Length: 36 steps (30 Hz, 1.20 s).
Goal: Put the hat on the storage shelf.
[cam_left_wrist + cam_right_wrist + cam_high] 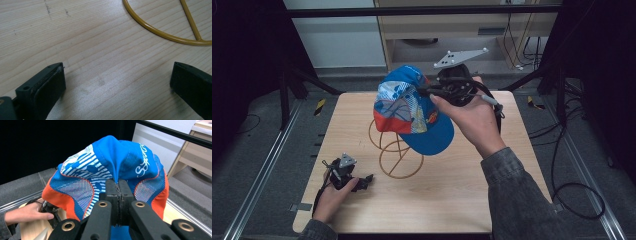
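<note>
The right tongs (119,192) were pinched tight on the blue cap's (412,107) fabric, holding it just above the wire stand (396,152), not yet settled there, while the left tongs (117,82) rested wide open and empty on the tabletop (452,200).

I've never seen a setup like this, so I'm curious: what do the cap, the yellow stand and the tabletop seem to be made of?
Cap: looks like soft woven fabric with mesh side panels; it puckers where the right gripper pinches it.
Stand: probably thin metal rod with glossy yellow paint; the joint looks welded.
Tabletop: pale wood or wood veneer, matte, with visible grain.
</note>
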Available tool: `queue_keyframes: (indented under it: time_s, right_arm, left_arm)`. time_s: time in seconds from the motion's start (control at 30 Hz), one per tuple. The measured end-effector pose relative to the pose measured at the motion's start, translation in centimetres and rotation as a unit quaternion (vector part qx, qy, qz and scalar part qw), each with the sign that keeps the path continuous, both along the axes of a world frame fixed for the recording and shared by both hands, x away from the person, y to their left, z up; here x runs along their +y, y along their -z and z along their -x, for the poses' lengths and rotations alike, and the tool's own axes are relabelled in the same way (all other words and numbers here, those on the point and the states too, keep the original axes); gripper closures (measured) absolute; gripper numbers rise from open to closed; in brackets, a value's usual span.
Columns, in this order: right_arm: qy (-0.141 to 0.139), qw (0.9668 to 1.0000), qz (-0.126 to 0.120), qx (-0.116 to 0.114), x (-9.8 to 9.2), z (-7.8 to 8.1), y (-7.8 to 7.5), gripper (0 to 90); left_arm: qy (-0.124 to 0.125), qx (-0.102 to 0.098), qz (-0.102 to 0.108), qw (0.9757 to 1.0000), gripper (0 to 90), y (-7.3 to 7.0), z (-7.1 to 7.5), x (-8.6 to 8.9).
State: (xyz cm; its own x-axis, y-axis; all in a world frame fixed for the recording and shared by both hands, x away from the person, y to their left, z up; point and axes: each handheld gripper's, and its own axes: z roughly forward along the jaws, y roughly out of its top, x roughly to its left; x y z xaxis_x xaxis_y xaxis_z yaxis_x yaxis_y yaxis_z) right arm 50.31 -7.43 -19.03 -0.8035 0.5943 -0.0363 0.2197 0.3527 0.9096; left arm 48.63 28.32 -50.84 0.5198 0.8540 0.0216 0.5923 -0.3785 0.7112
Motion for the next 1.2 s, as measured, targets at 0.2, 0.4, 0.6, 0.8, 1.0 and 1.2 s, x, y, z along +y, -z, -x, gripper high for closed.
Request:
queue_keyframes:
  time_s: [0.2, 0.4, 0.6, 0.8, 1.0, 1.2]
  right_arm:
    - [-0.004, 1.0000, 0.001, 0.005, 1.3, -0.5, 0.4, 89.6]
    - [-0.005, 0.9999, 0.009, 0.006, 2.0, -0.8, 0.6, 89.6]
    - [-0.003, 0.9999, 0.014, 0.008, 2.5, -1.2, 0.9, 89.6]
    - [-0.005, 0.9997, 0.019, 0.012, 3.0, -1.3, 1.1, 89.5]
    - [-0.008, 0.9996, 0.023, 0.014, 3.5, -1.5, 1.4, 89.4]
    - [-0.013, 0.9993, 0.032, 0.017, 4.4, -1.8, 1.7, 89.3]
  left_arm:
    - [0.000, 0.000, 0.000, 1.0000, 0.0, 0.0, 0.0, 0.0]
    - [0.000, 0.000, 0.000, 1.0000, 0.0, 0.0, 0.0, 0.0]
    - [0.000, 0.000, 0.000, 1.0000, 0.0, 0.0, 0.0, 0.0]
    - [0.000, 0.000, 0.000, 1.0000, 0.0, 0.0, 0.0, 0.0]
    - [0.000, 0.000, 0.000, 1.0000, 0.0, 0.0, 0.0, 0.0]
    - [0.000, 0.000, 0.000, 1.0000, 0.0, 0.0, 0.0, 0.0]
